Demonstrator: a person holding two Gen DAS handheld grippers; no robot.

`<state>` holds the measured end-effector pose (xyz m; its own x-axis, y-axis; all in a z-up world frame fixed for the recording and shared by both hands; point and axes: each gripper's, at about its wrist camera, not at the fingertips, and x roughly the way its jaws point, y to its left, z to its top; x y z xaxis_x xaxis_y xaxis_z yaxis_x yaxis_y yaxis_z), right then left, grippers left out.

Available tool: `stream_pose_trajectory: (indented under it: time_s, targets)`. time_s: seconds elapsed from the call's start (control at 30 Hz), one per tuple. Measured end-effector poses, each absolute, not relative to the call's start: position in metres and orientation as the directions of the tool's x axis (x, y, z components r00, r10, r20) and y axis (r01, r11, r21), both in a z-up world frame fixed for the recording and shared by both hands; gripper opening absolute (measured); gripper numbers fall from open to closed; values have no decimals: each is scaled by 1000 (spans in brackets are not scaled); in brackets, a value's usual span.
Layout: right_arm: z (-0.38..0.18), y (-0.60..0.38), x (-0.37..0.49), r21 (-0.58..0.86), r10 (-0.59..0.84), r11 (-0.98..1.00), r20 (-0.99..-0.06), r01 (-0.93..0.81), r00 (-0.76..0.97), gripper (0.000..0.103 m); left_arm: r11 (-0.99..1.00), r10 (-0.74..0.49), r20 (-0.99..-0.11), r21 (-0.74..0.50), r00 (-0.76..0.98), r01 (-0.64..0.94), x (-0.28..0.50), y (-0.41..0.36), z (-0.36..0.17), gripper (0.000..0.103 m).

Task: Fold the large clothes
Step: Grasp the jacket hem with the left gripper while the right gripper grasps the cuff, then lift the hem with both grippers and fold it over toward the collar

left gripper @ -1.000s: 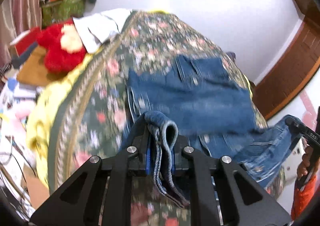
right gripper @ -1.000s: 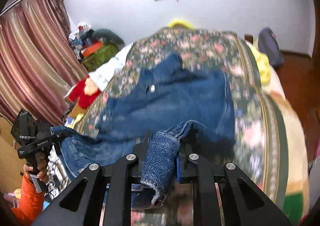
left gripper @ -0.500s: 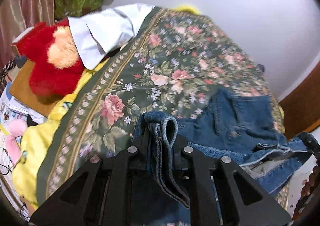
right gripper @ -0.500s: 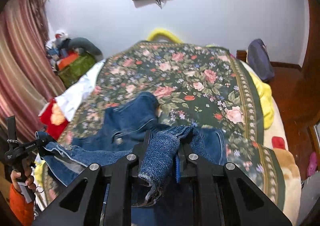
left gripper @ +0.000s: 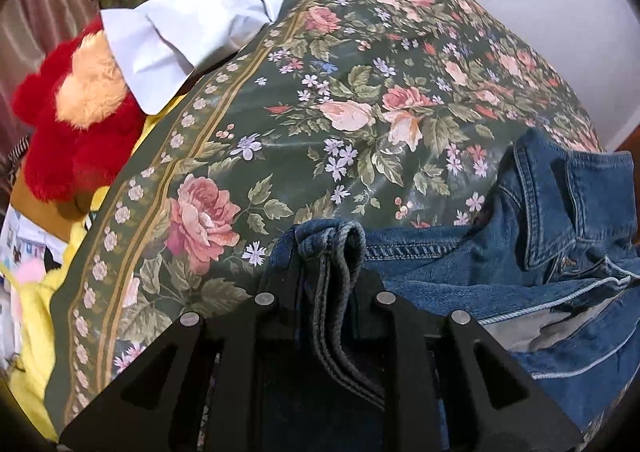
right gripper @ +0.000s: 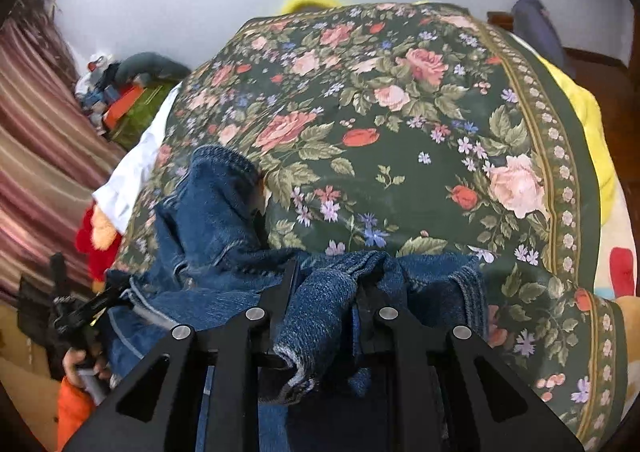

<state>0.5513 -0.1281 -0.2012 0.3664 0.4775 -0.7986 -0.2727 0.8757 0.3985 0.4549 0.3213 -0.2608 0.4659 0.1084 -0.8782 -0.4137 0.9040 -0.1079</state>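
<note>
A blue denim jacket [left gripper: 552, 228] lies bunched on a dark green floral bedspread [left gripper: 360, 92]. My left gripper [left gripper: 326, 264] is shut on a folded hem edge of the jacket, low over the bed. The collar stands up to its right. In the right wrist view my right gripper [right gripper: 322, 292] is shut on another bunched denim edge [right gripper: 316, 316]. The rest of the jacket [right gripper: 208, 220] trails to the left toward the left gripper [right gripper: 76, 312], seen at the far left edge.
A red plush toy [left gripper: 72, 124] and a white shirt [left gripper: 192, 28] lie at the bed's left edge. Yellow bedding [right gripper: 592, 124] shows at the right edge. Striped curtains [right gripper: 36, 156] and a cluttered pile [right gripper: 128, 100] stand left. A white wall lies behind.
Both grippers have carried the held denim edges forward across the bed. The flat jacket body has passed beneath and behind them, and more bare bedspread now shows ahead.
</note>
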Motion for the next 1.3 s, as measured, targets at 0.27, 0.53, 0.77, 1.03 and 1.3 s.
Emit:
stream_pose_trajectory:
  time_s: [0.27,0.53,0.77,1.03,1.3]
  targets:
    - [-163,-146,527,316,425,896,-813,-311,398,18,892,91,-910,-106,405,-439,456,330,-262,21]
    - [-107,-224,500,199,268,963,-799,-185,538,19,920,176,-885,-8,431,-392,439,319,-218,60]
    - [-108,-196,441,137,303,930,-811,-341,500,19,959,189,-840,46,508,-281,401,291,-170,70]
    - [-152,-117,397,157,383,845,-846,-512,371,19,996,69,-856,32,513,-80,374,220,-193,79]
    - [-212,-44,393,106,337,805,-892,-584,302,19,997,71,-903,59,424,-42,410,191,-264,80]
